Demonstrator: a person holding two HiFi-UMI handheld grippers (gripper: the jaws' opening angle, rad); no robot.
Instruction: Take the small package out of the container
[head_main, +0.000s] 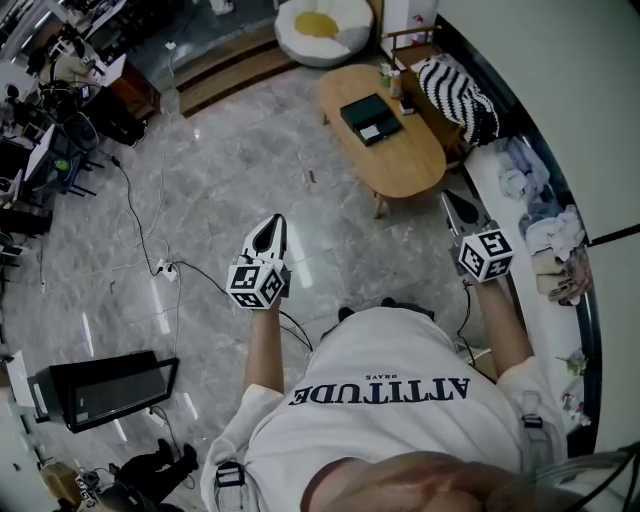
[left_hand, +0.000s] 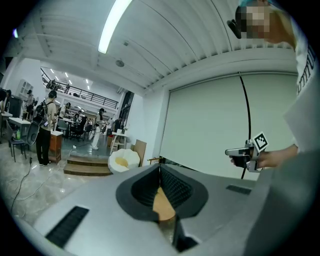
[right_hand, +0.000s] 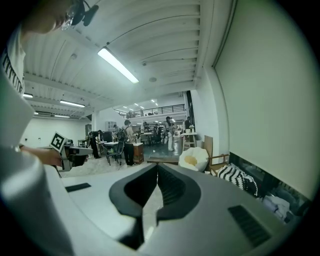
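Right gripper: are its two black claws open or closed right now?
Shut. In its own view the right gripper has its two jaw tips touching, with nothing held between them.

Grippers: two, left gripper (head_main: 273, 222) and right gripper (head_main: 449, 198). Marker cubes: two, left cube (head_main: 255, 283) and right cube (head_main: 486, 254). Wooden table (head_main: 410, 160): one. Black box (head_main: 370, 118) on table: one. White beanbag (head_main: 322, 28): one. Striped cushion (head_main: 458, 95): one. Black screen (head_main: 110, 390) on floor: one. Person in white shirt (head_main: 400, 400): one. People far off: too small to count.
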